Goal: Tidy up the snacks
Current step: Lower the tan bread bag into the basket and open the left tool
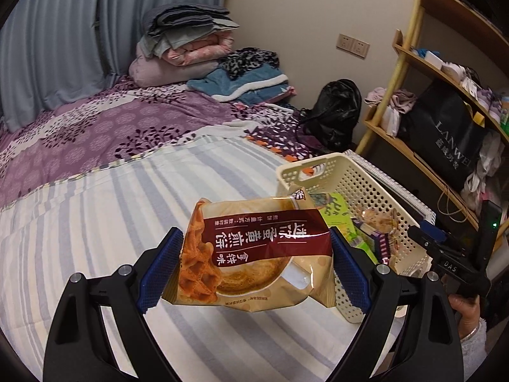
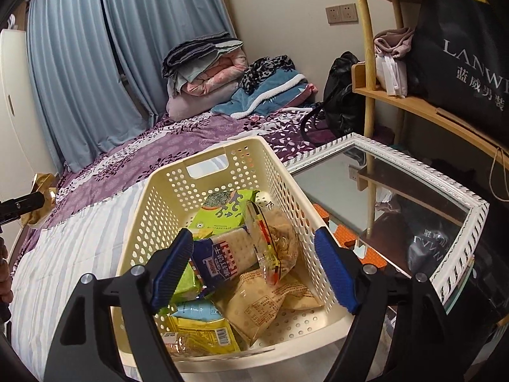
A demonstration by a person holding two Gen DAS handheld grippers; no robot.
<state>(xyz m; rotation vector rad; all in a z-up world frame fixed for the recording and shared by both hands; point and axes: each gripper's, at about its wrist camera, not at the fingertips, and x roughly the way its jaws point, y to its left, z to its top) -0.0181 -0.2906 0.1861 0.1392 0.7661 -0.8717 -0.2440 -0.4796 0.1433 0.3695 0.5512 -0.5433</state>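
Left gripper (image 1: 254, 267) clamped across a waffle snack packet (image 1: 254, 254), held above the striped bed just beside the basket (image 1: 321, 165). Right gripper (image 2: 251, 273) spread wide over the basket's snacks, gripping nothing. Probably light, puffy, crackly, brittle inside: best pinched gently at the edges.

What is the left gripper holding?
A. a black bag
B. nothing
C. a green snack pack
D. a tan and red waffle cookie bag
D: in the left wrist view the left gripper has its blue pads pressed on both sides of the tan and red waffle cookie bag, lifted above the striped bed cover.
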